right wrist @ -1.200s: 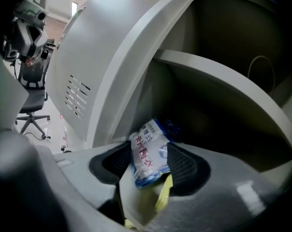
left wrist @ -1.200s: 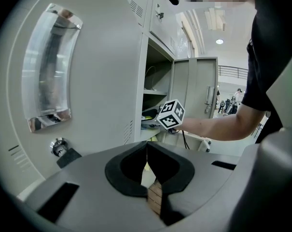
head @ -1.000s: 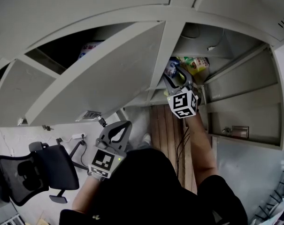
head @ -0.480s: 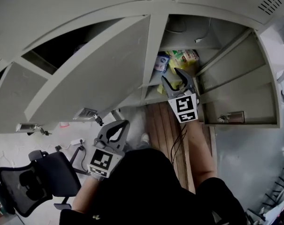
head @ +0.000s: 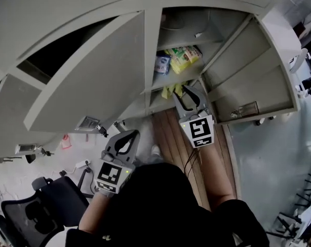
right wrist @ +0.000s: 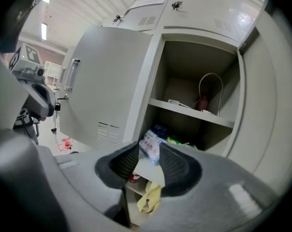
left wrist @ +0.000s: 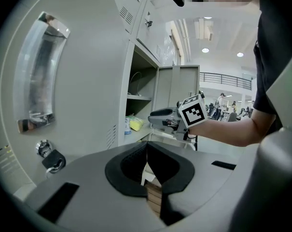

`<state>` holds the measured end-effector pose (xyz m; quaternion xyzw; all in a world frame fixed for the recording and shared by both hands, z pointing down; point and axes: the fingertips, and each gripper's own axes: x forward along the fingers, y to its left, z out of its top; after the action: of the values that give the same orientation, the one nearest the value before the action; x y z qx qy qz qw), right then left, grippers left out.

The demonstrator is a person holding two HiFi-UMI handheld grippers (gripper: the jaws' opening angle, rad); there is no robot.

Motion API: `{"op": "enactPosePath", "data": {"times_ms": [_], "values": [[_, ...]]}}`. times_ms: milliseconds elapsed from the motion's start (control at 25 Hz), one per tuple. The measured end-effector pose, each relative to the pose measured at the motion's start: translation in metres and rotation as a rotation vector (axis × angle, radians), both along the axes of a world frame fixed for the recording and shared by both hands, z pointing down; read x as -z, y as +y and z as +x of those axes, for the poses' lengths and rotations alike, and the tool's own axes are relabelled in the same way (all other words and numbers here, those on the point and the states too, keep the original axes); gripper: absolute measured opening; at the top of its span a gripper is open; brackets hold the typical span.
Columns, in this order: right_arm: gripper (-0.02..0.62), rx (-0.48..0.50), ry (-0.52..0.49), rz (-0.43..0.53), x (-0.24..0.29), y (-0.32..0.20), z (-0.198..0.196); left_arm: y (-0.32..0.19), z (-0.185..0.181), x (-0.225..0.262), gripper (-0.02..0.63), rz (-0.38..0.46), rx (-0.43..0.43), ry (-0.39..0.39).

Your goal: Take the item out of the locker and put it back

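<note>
Nearest, the left hand-held gripper (left wrist: pixel 146 148) hangs low beside the person's body, left of the locker (head: pixel 196 32), jaws together on nothing. The right hand-held gripper (head: pixel 186 94), on an outstretched forearm, sits just outside the locker's opening, jaws half apart, closing and empty. Deeper in the locker, the blue-and-white packet (head: pixel 162 64) stands on a shelf. Closing this early may leave the jaws too narrow, so they shove the packet back.

Grey metal locker bank (head: pixel 83 4) fills the wall ahead of me. Wood-plank floor strip (head: pixel 168 133) below, pale floor (head: pixel 263 163) to my right. Black office chair (head: pixel 37 217) at my left. Round ceiling lights (left wrist: pixel 205 50) on, railing (left wrist: pixel 223 79) far off.
</note>
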<state>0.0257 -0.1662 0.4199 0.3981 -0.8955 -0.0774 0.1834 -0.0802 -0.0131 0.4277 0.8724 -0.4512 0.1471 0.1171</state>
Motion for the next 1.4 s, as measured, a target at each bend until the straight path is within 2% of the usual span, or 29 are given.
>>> {"op": "enactPosePath", "data": {"times_ms": [360, 480, 960, 1400], "values": [[0.053, -0.065, -0.056, 0.025, 0.028, 0.051, 0.012, -0.002, 0.012, 0.003, 0.011, 0.008, -0.068, 0.035], [0.001, -0.092, -0.086, 0.021, 0.037, 0.065, 0.016, -0.004, 0.015, 0.004, 0.011, 0.011, -0.087, 0.042], [-0.005, -0.132, -0.141, -0.003, 0.044, 0.117, 0.010, -0.007, 0.026, 0.006, 0.011, 0.023, -0.153, 0.066], [-0.005, -0.174, -0.173, -0.038, 0.039, 0.134, 0.011, -0.015, 0.026, 0.007, 0.011, 0.023, -0.152, 0.104]]}}
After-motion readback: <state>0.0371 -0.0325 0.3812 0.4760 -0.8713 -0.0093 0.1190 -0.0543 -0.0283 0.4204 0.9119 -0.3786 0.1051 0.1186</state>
